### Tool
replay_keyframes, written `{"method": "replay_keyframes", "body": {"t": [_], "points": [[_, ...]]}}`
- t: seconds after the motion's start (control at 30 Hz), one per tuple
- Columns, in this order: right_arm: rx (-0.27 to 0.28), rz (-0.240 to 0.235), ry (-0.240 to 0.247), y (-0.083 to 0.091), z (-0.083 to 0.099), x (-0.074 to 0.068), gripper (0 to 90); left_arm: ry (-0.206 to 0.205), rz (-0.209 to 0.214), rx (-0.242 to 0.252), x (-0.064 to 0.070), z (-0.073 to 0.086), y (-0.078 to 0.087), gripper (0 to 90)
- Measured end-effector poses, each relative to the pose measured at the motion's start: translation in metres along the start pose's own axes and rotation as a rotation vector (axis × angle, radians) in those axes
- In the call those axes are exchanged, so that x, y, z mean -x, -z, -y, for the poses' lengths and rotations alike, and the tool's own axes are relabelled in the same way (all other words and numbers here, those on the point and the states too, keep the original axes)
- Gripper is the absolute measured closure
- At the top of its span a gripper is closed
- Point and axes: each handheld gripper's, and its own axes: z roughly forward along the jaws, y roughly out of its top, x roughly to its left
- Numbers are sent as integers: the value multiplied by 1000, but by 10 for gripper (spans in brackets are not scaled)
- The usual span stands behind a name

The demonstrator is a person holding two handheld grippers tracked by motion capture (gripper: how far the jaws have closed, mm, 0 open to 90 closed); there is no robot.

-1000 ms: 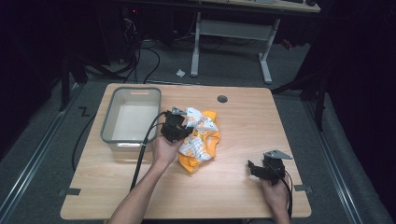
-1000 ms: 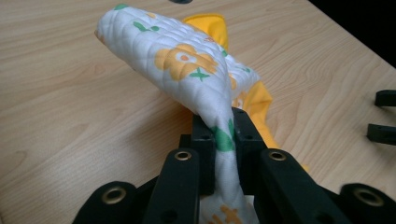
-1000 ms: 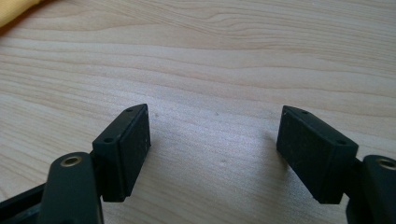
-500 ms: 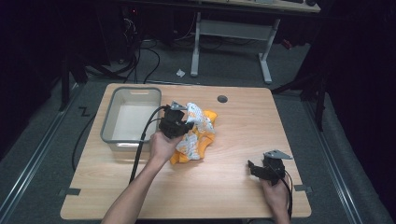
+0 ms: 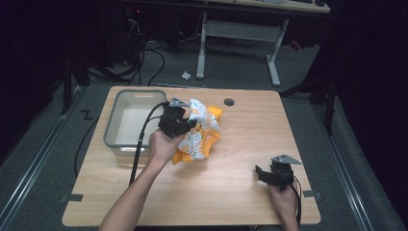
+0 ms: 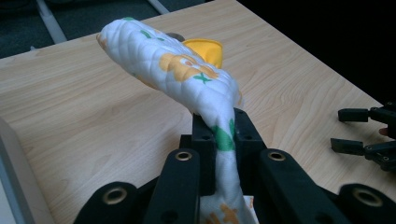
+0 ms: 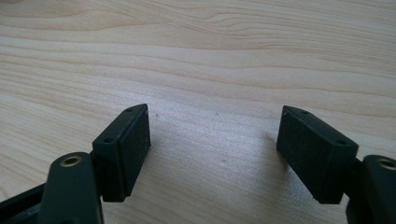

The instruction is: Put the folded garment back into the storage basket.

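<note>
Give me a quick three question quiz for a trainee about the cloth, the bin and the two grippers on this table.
1. True or false: the left gripper is shut on the cloth.
2. Which side of the cloth does the grey bin stand on in the high view: A its left, B its right, C nearer the person?
3. Fill in: the right gripper has its jaws ____ over bare table.

Key
1. True; white patterned fabric is pinched between its jaws.
2. A.
3. Open; nothing lies between them.
</note>
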Motion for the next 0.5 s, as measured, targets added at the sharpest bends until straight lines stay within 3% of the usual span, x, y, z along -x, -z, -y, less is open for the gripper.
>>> {"method": "replay_keyframes", "body": {"t": [0.5], "points": [[0, 0, 2, 0, 0, 0, 262, 11, -30, 32, -8, -9, 21, 829]]}}
